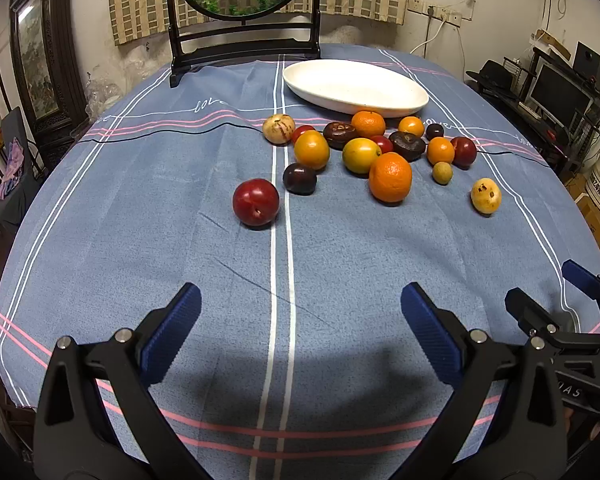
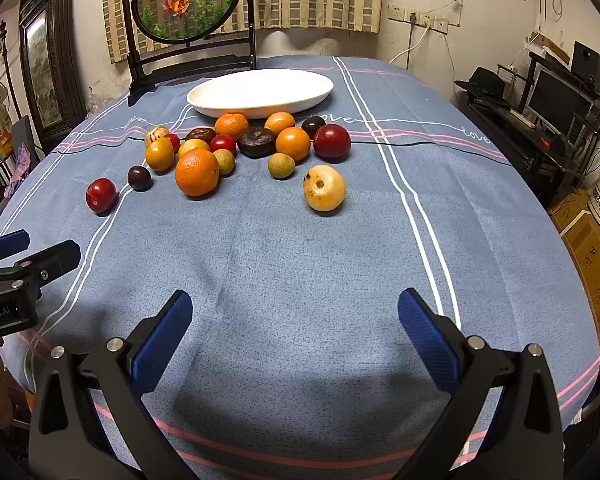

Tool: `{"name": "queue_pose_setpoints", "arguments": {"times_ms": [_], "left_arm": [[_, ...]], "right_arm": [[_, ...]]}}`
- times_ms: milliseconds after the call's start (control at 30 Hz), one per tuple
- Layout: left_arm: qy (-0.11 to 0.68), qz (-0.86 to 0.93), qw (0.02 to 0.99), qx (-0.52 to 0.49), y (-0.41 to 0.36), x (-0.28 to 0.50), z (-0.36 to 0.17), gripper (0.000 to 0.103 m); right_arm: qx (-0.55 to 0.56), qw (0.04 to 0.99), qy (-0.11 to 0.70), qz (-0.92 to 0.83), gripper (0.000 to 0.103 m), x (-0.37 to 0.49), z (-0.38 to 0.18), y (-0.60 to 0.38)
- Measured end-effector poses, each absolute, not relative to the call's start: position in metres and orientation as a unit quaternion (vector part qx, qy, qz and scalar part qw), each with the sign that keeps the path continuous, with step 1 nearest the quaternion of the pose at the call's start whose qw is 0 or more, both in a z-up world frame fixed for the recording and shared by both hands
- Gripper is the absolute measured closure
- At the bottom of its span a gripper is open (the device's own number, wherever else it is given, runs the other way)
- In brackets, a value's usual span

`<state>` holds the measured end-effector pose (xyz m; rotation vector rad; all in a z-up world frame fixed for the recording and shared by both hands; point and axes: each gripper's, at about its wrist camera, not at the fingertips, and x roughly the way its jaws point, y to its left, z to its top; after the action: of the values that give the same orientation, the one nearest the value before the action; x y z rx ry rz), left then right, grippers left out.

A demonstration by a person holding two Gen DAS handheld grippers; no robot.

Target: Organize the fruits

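Fruit sorting, opening stage. From left to right: the left gripper [image 1: 300,320] hovers low over the near tablecloth [image 1: 180,248], its blue pads spread wide and holding nothing. Ahead of it lies a red plum [image 1: 255,202], the nearest fruit on that side, with a dark plum [image 1: 299,178] just beyond. The main cluster follows — oranges, among them a large orange [image 1: 390,177], small yellow and dark fruits, all loose on the cloth and several touching one another. Behind the cluster sits the white oval dish [image 1: 380,100], bare (no fruit has yet been placed in it). Further right, a pale yellow fruit [image 2: 324,187] lies apart from the rest, directly ahead of the right gripper [image 2: 296,320], whose pads are likewise spread and empty.

Judged step: the approach before the first pick. The next move probably calls for advancing one gripper to straddle an outlying fruit — the red plum on the left or the pale yellow fruit on the right — closing gently, since round fruit may roll.
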<state>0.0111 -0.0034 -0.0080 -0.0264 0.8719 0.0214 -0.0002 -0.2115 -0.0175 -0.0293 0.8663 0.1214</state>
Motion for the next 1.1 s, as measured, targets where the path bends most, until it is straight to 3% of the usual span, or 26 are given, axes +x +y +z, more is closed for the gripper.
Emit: {"name": "queue_pose_setpoints", "arguments": {"times_ms": [1100], "left_arm": [[0.425,0.011,0.905,-0.012,-0.0023,0.0115,-0.0097,0.002]], "right_arm": [[-0.014,0.905,0.420,0.062,0.001,-0.0013,-0.0167,-0.2117]]}}
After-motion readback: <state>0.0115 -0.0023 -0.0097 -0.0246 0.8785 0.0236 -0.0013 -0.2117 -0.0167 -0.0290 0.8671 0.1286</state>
